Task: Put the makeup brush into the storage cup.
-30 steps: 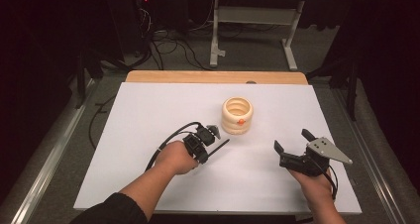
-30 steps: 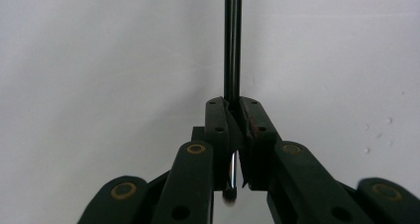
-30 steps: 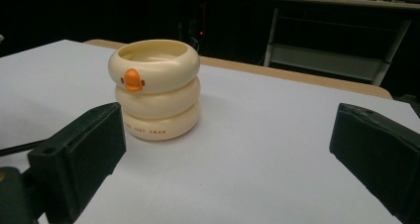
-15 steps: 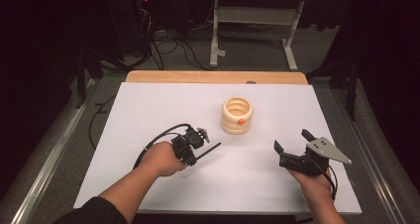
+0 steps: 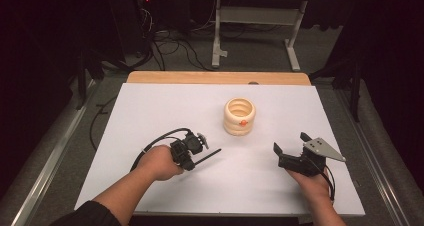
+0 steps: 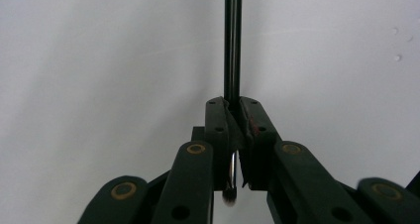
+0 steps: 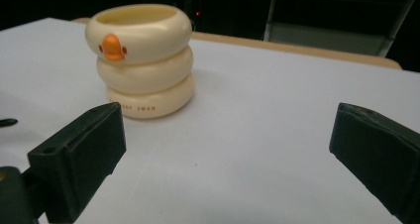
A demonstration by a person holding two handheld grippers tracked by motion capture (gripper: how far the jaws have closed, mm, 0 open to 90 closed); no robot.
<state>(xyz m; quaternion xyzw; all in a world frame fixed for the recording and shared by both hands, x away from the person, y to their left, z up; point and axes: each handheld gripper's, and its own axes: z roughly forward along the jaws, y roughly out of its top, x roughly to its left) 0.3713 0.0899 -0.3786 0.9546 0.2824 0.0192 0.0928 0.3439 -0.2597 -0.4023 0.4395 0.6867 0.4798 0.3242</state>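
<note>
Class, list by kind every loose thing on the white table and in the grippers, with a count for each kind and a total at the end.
Cream ringed holder with an orange duck beak: 1
Thin black rod clamped in the left gripper, rod at: 1
Grippers, counting the open right gripper: 2
Total: 4

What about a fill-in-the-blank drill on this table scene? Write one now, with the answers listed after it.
1. The left claw is shut on a thin black ____.
2. The right claw has its jaws ____.
3. The cream ringed holder bears an ____ beak on its top ring.
4. The holder stands on the ____ table.

Missing words: rod; open; orange; white
</note>
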